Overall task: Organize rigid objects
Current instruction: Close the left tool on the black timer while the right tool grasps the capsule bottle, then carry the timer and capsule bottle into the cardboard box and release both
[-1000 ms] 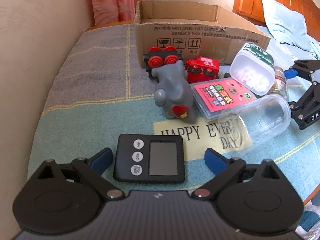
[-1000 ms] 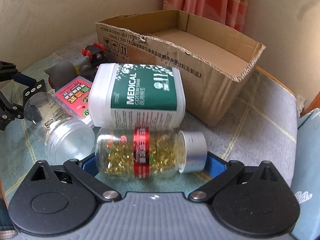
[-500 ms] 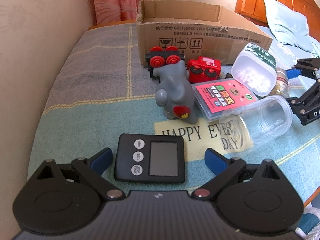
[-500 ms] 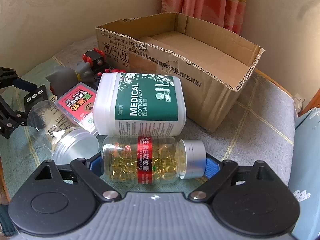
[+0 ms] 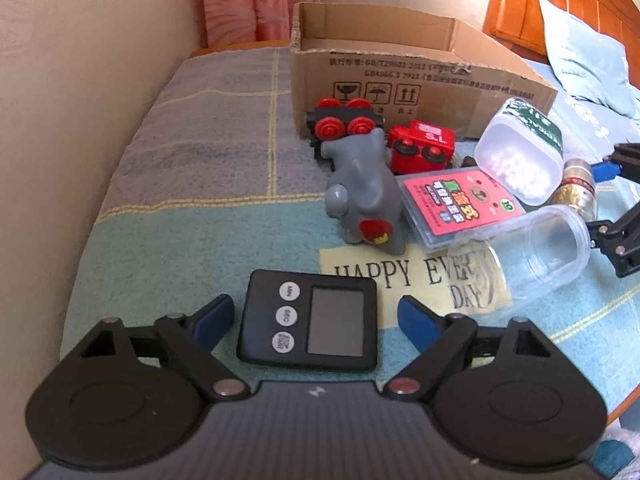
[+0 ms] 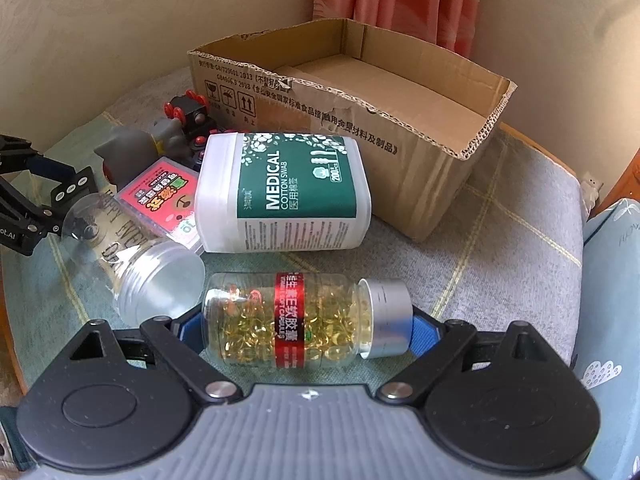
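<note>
The left gripper (image 5: 316, 314) has its jaws apart, just closing in around a flat black digital timer (image 5: 310, 320) lying between them, gaps visible either side. The right gripper (image 6: 308, 326) has its jaws clamped endwise on a clear capsule bottle with silver cap (image 6: 304, 322).

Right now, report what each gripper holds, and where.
Right gripper, just closed, clamps capsule bottle by base and cap. Left gripper, closing, straddles timer, not touching.

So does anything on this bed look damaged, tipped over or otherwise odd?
Yes. The cardboard box has a torn, ragged front rim. The cotton swab tub, capsule bottle and clear jar all lie on their sides, and the grey elephant toy has toppled over. Nothing looks spilled.
</note>
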Action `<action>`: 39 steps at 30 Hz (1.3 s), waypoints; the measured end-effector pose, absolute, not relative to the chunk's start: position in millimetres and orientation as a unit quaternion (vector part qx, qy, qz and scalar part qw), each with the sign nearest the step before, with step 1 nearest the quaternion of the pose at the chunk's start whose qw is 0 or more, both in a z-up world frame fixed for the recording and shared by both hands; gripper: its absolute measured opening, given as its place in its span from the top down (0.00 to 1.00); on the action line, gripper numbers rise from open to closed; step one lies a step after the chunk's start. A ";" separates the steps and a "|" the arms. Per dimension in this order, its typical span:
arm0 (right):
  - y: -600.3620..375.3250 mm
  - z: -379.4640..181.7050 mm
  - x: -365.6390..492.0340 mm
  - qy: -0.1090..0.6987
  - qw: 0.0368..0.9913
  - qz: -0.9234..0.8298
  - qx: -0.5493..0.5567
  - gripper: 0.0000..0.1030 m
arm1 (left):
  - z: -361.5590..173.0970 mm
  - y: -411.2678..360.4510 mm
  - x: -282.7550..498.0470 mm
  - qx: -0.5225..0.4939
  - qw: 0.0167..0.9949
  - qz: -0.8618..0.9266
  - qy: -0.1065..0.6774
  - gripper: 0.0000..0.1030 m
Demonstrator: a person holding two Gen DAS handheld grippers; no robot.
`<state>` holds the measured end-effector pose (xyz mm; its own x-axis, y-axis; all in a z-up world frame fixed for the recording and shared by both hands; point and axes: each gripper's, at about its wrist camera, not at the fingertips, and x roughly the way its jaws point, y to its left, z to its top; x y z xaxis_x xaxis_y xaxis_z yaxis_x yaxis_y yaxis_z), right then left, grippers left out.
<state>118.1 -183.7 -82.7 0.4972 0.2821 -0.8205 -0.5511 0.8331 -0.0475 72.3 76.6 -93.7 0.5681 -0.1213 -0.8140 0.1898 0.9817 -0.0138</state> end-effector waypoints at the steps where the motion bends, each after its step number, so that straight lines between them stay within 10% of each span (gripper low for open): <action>1: -183.5 -82.9 118.5 0.437 0.852 0.244 -0.153 0.07 | -93.7 77.0 73.0 0.039 0.884 -0.090 0.456 0.15; 13: -183.1 -81.3 121.2 0.444 0.852 0.239 -0.143 0.07 | -88.0 77.7 79.4 0.073 0.866 -0.143 0.473 0.33; 39: -199.1 -4.0 112.7 0.414 0.871 0.217 -0.149 0.07 | 9.2 54.3 105.1 0.073 0.894 -0.185 0.401 0.33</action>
